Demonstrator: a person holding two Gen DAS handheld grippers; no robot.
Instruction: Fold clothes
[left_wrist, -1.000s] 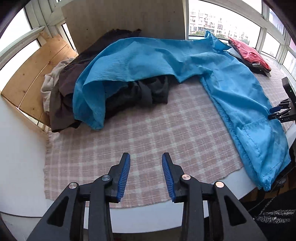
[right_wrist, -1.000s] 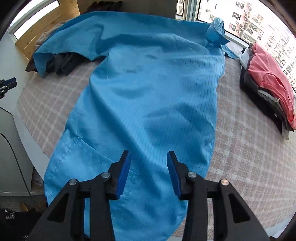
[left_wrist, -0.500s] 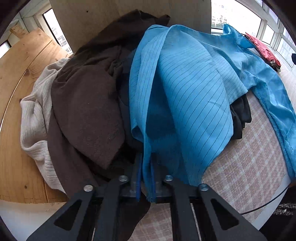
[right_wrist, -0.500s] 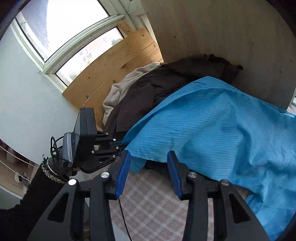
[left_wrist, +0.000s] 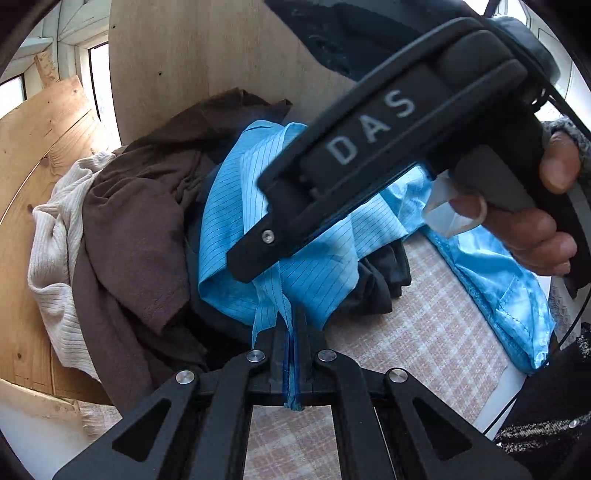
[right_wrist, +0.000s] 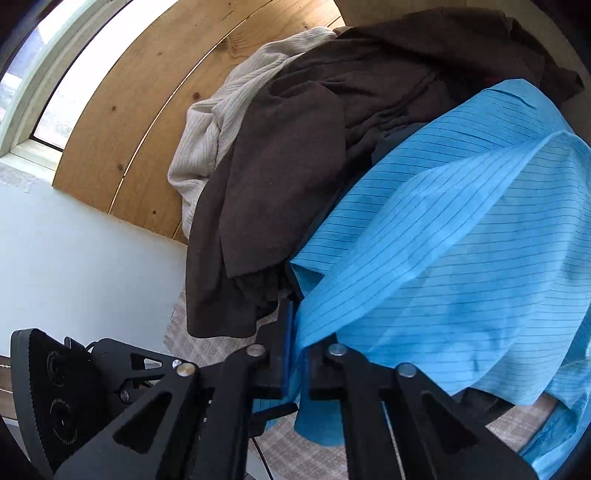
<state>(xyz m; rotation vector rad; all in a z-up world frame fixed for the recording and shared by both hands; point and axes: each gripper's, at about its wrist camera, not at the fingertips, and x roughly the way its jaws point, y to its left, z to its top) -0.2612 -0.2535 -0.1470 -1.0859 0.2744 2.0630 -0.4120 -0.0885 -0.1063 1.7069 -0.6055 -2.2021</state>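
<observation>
A bright blue pinstriped shirt (left_wrist: 314, 273) lies over a heap of dark clothes, and it fills the right of the right wrist view (right_wrist: 461, 236). My left gripper (left_wrist: 293, 350) is shut on a fold of its edge. My right gripper (right_wrist: 295, 354) is shut on the shirt's edge close by. The right gripper's black body (left_wrist: 388, 155) crosses the left wrist view just above the left one. The left gripper's body (right_wrist: 66, 391) shows at the lower left of the right wrist view.
A brown garment (left_wrist: 136, 229) and a cream ribbed knit (left_wrist: 55, 236) are heaped at the left on the pink checked cloth (left_wrist: 424, 332). Dark clothes (left_wrist: 384, 280) lie under the shirt. Wooden boards (right_wrist: 147, 122) stand behind the heap.
Both grippers have moved from the table's near side to the shirt's edge on the heap. The left shut on it first. The right gripper was open half a second ago and is shut now.
</observation>
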